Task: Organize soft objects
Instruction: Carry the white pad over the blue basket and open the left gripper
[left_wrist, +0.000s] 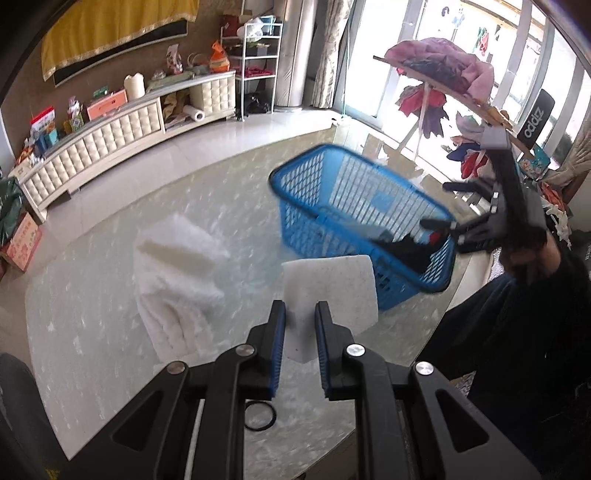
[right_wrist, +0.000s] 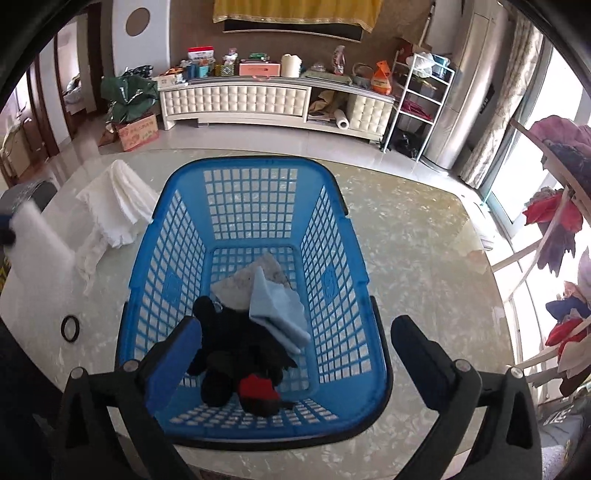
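My left gripper (left_wrist: 300, 314) is shut on a white foam sponge pad (left_wrist: 332, 288) and holds it above the glass table, near the blue plastic basket (left_wrist: 354, 199). The pad also shows at the left edge of the right wrist view (right_wrist: 37, 236). My right gripper (right_wrist: 295, 332) is open and empty, hovering over the near rim of the basket (right_wrist: 236, 173). Inside the basket lie a black plush toy with a red part (right_wrist: 240, 354), a light blue cloth (right_wrist: 277, 306) and a grey cloth (right_wrist: 240, 284). A white towel (left_wrist: 177, 266) lies crumpled on the table left of the basket; it also shows in the right wrist view (right_wrist: 118, 206).
A black ring (left_wrist: 259, 415) lies on the table (left_wrist: 92, 314) near its front edge, also in the right wrist view (right_wrist: 69, 328). A white cabinet (right_wrist: 236, 99) stands along the far wall. A clothes rack with garments (left_wrist: 443, 74) stands at the right by the window.
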